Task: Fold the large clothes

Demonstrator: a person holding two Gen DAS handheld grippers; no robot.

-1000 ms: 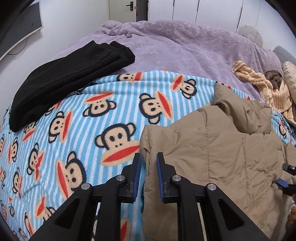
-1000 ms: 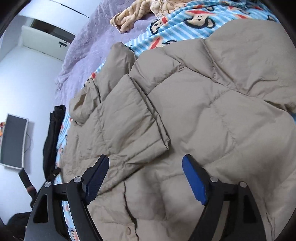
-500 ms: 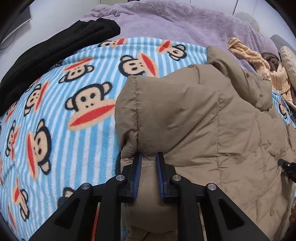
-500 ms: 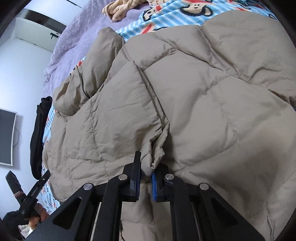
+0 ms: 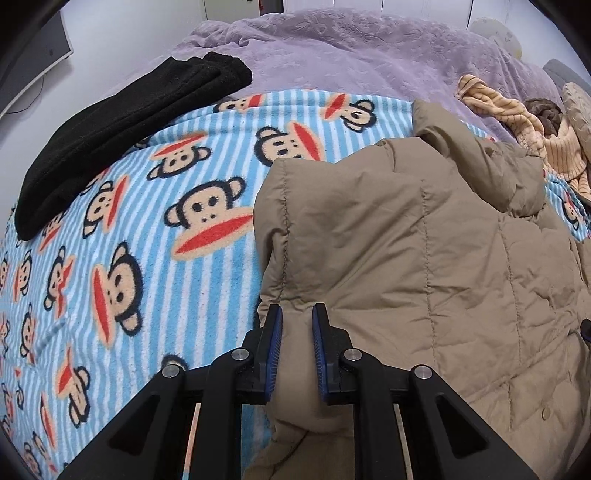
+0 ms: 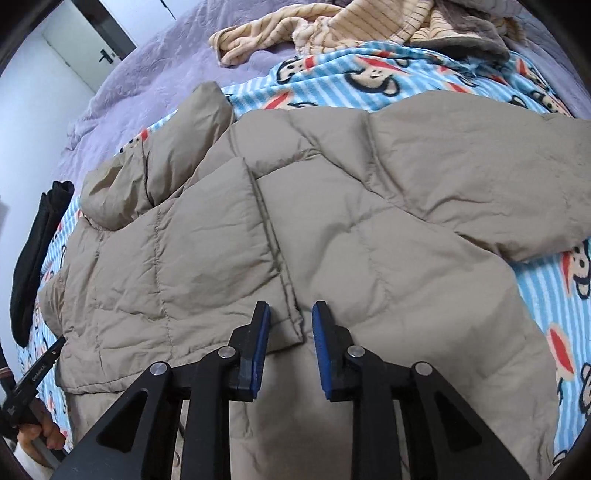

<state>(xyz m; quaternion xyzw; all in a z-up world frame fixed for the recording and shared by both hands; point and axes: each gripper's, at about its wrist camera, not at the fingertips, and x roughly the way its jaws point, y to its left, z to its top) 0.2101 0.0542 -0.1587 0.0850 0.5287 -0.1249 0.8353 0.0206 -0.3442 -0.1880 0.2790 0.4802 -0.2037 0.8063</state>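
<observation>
A tan quilted puffer jacket (image 5: 406, 251) lies on a blue striped monkey-print blanket (image 5: 147, 240) on the bed. Its left front panel is folded over the body. My left gripper (image 5: 297, 325) is shut on the jacket's left edge, with fabric pinched between the blue pads. In the right wrist view the jacket (image 6: 351, 229) fills the middle. My right gripper (image 6: 290, 321) has its jaws slightly apart around the corner of the folded panel, not pinching it. One sleeve (image 6: 480, 177) stretches out to the right.
A folded black garment (image 5: 122, 122) lies at the blanket's far left. A purple bedspread (image 5: 351, 51) covers the far bed. A striped orange garment (image 5: 524, 129) is heaped at the far right, also in the right wrist view (image 6: 332, 26).
My right gripper closed on the panel's corner, then opened a little and let it lie flat. My left gripper closed on the jacket's edge, lifted it, and now holds it lower.
</observation>
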